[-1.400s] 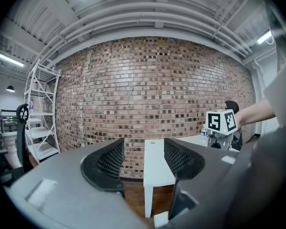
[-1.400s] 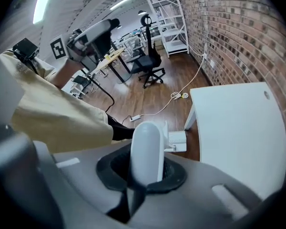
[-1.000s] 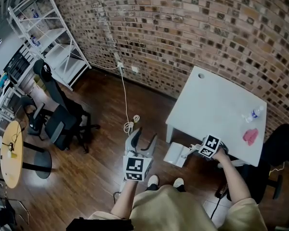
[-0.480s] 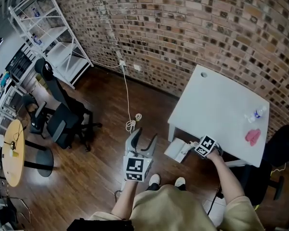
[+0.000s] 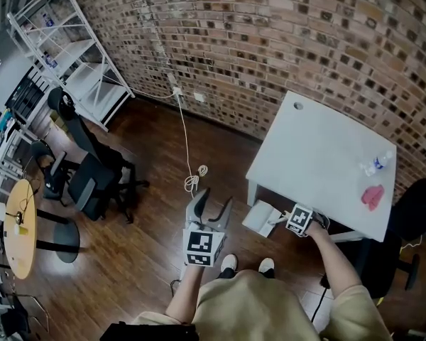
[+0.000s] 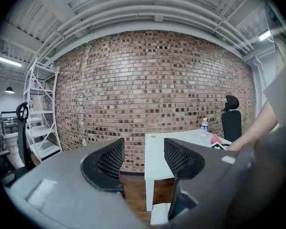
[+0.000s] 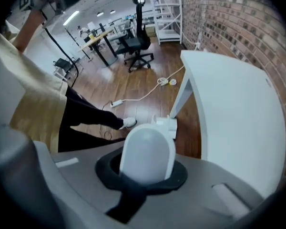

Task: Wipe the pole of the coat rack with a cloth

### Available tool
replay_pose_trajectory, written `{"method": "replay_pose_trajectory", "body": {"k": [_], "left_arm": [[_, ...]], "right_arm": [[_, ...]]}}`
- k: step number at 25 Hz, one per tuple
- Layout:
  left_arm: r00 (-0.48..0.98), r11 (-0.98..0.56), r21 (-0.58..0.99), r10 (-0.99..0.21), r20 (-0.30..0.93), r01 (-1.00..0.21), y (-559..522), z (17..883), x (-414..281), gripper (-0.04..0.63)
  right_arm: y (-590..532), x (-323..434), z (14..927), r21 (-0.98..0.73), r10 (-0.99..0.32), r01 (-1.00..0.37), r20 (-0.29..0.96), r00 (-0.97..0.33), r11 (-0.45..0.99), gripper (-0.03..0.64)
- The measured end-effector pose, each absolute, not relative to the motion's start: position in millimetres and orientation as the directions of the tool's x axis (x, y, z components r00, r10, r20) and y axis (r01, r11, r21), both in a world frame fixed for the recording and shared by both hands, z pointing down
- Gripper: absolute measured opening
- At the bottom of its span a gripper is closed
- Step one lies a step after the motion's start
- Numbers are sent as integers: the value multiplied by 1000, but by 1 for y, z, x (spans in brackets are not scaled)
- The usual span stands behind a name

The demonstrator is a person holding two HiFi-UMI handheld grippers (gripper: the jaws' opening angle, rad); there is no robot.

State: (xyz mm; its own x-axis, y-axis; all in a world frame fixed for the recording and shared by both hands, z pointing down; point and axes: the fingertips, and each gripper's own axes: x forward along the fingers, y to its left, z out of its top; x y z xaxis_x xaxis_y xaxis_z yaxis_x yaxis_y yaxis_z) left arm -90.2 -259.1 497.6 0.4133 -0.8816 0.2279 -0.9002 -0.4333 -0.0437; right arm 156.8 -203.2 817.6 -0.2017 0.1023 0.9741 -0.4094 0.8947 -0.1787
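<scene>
My right tongs (image 7: pixel 148 149) are pressed shut on nothing and have slid a little along the near edge of the white rectangular table (image 5: pixel 319 155) — away from the crumpled pink cloth (image 5: pixel 371 196), which lies untouched near the far corner beside a clear plastic bottle (image 5: pixel 375 166). My left tongs (image 6: pixel 143 159) hang open, empty. No coat rack shows — by my reckoning, wiping hasn't begun.

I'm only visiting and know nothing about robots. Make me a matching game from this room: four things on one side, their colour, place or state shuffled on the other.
1. cloth
2. cable
3. round table
4. left gripper

A. light wood top
B. jaws apart, nothing between them
C. pink, lying on the white table
D. coiled on the floor

Pairs: 1-C, 2-D, 3-A, 4-B
</scene>
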Motion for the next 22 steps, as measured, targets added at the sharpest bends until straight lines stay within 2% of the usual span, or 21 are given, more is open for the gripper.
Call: {"method": "replay_pose_trajectory", "body": {"k": [2, 5, 6, 8, 11, 16, 18, 22], "left_arm": [[420, -442, -49, -877, 233, -896, -259, 499, -87, 244], [421, -442, -49, -878, 229, -896, -260, 499, -87, 244], [418, -438, -46, -880, 225, -898, -262, 498, -88, 244], [416, -434, -39, -883, 219, -900, -264, 499, -89, 244], [423, -440, -37, -879, 220, -897, -264, 499, -86, 244], [441, -458, -35, -872, 215, -888, -265, 499, -78, 245], [446, -462, -33, -869, 215, -886, -265, 500, -76, 245], [458, -474, -31, -863, 214, -880, -265, 500, -70, 244]], "right_arm": [[-195, 168, 826, -164, 100, -426, 981, -168, 890, 26], [-197, 179, 828, -165, 72, -501, 977, -199, 849, 30], [-197, 183, 828, -169, 72, -526, 977, -199, 833, 67], [-195, 191, 830, -173, 81, -563, 979, -185, 808, 264], [-192, 196, 829, -168, 59, -585, 978, -200, 793, 361], [-198, 206, 815, -152, 0, -623, 971, -237, 767, 411], [-202, 205, 806, -149, -37, -632, 962, -271, 761, 411], [-220, 194, 769, -129, -191, -672, 905, -381, 729, 415]]}}
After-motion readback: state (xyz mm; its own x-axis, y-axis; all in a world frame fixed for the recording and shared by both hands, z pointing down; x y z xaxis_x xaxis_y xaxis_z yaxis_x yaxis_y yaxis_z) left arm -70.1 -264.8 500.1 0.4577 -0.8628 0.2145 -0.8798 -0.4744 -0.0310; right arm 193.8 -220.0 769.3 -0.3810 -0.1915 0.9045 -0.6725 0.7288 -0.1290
